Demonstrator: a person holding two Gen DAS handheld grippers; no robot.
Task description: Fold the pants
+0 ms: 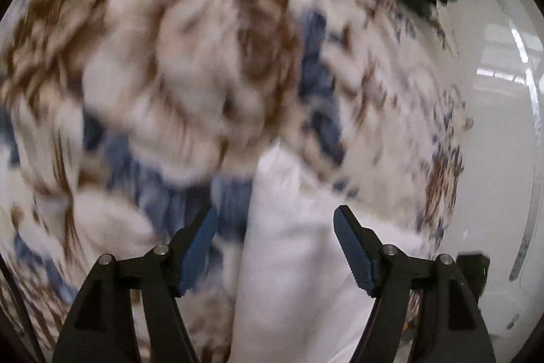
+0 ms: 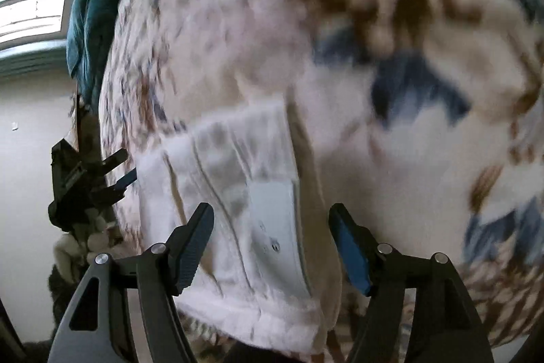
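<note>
1. White pants [image 2: 251, 203] lie on a patterned brown, blue and cream blanket [image 2: 391, 22], blurred in both views.
2. Left gripper [image 1: 275, 216] stands parted over a pale fold of the pants [image 1: 289, 261]; neither pad presses on it.
3. Right gripper [image 2: 272, 216] stands parted above the waistband, gripping nothing.
4. Left gripper [image 2: 119, 172] also shows at the pants' far edge.

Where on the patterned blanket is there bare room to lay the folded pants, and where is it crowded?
Free: the brown, blue and cream patterned blanket lies bare beyond and to the right of the white pants in the right wrist view. Crowded: the far corner, where a dark teal cloth sits, and the blanket's edge near the left tool.
</note>
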